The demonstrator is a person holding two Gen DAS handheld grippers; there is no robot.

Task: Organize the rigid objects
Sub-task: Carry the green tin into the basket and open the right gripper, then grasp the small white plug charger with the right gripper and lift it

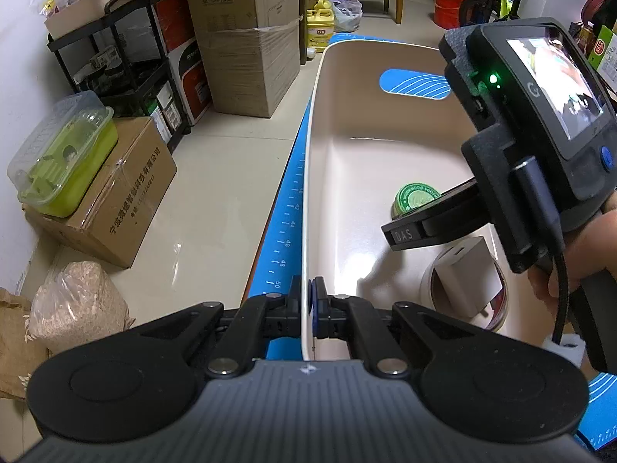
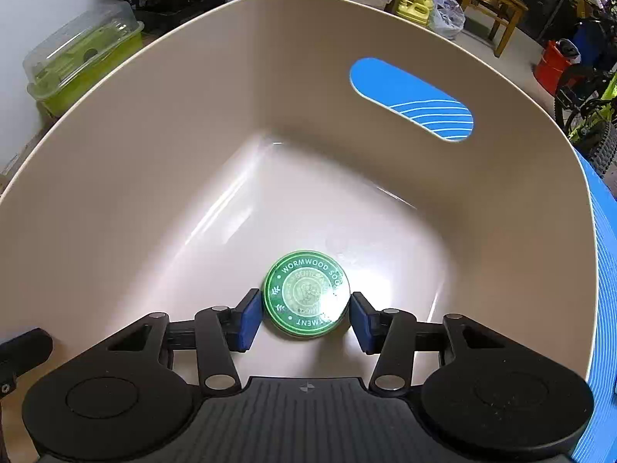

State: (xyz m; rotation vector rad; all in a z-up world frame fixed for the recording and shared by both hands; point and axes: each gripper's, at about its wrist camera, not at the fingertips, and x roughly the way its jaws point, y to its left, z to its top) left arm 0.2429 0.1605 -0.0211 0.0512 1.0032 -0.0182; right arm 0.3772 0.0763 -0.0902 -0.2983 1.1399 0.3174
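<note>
The right tool point(image 2: 306, 318) is reaching down into the beige bin point(image 2: 154, 123) with its blue pads point(image 2: 248, 318) standing apart on either side of a round green tin point(image 2: 306, 295). A sliver of bin floor is showing at both pads, so the tool is released, not pinching. The tin is lying flat on the bin floor, lid up, printed with white lettering, at about 6 o'clock in the right wrist view.

The tin is looking like a small, stiff, light metal or hard plastic puck with a glossy lid catching glare, so it is probably slippery on top. Its curved side wall, at opposite points of the rim, is the sensible place to take hold; a grip that is off centre is likely to squirt it out sideways.

The left tool point(image 1: 308, 308) is clenched on the bin's near rim point(image 1: 306, 208), one pad inside the wall and one outside, steadying it.

Further out in the left wrist view, at 4 o'clock, a white charger block point(image 1: 468, 276) is resting in a round dish point(image 1: 497, 308) inside the bin, close to the tin, leaving little room on that side. The bin is sitting on a blue mat point(image 1: 287, 212) with ruler marks. Beyond, at 9 to 12 o'clock, cardboard boxes point(image 1: 246, 61), a black rack point(image 1: 127, 58) and a green lidded container point(image 1: 65, 162) are standing on the floor, well clear of the work.
</note>
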